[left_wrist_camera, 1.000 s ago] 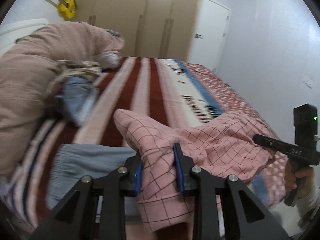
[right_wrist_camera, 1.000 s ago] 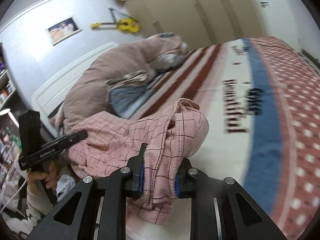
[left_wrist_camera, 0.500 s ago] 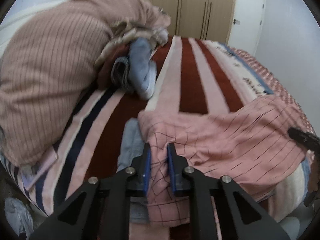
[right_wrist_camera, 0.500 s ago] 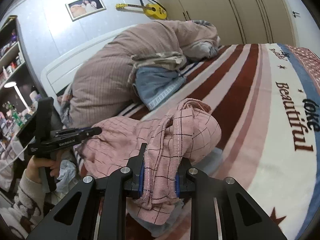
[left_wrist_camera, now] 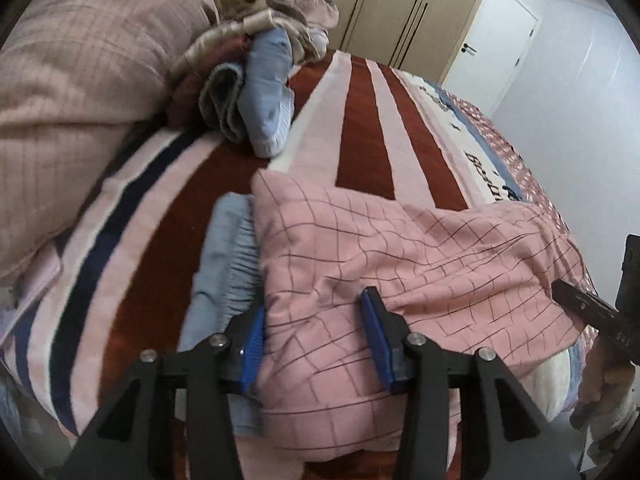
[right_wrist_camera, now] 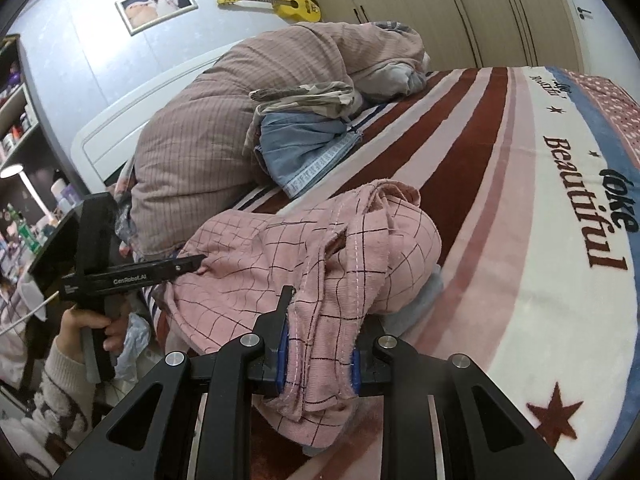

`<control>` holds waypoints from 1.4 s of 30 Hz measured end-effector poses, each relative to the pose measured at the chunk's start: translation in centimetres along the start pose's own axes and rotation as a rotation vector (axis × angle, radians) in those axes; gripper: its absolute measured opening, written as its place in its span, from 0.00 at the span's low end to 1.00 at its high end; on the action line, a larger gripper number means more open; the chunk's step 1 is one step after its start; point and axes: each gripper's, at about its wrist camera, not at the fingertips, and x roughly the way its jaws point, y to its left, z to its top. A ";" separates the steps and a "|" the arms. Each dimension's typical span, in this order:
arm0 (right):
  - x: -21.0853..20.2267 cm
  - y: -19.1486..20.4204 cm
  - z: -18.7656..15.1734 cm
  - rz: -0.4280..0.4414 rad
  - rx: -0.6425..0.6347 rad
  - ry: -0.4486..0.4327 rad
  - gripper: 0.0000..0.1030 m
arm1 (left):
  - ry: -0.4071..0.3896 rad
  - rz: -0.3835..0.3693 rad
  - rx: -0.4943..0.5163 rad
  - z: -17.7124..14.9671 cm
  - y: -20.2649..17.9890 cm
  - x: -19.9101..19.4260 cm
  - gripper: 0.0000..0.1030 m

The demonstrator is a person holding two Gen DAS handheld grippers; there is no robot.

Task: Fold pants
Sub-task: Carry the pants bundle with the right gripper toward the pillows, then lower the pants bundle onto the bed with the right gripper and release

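The pants (left_wrist_camera: 400, 256) are soft pink cloth crossed by a thin dark grid, rumpled into a loose heap near the edge of my striped bed blanket (left_wrist_camera: 360, 140), partly over a pale blue garment (left_wrist_camera: 228, 264). The blanket reads "Beautiful" in dark letters (with a smaller word beside it I can't make out), and the body of my left gripper (left_wrist_camera: 316, 344) shows "GenRobot.AI" in the right view. That left gripper's jaws stand spread, pink cloth lying between them. My right gripper (right_wrist_camera: 318, 354) is clenched on a bunched, stitched edge of the pants.
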 end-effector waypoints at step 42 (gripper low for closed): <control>-11.6 -0.4 -3.5 -0.081 -0.063 -0.076 0.64 | -0.443 0.187 0.236 -0.6 -18.9 -11.5 0.81</control>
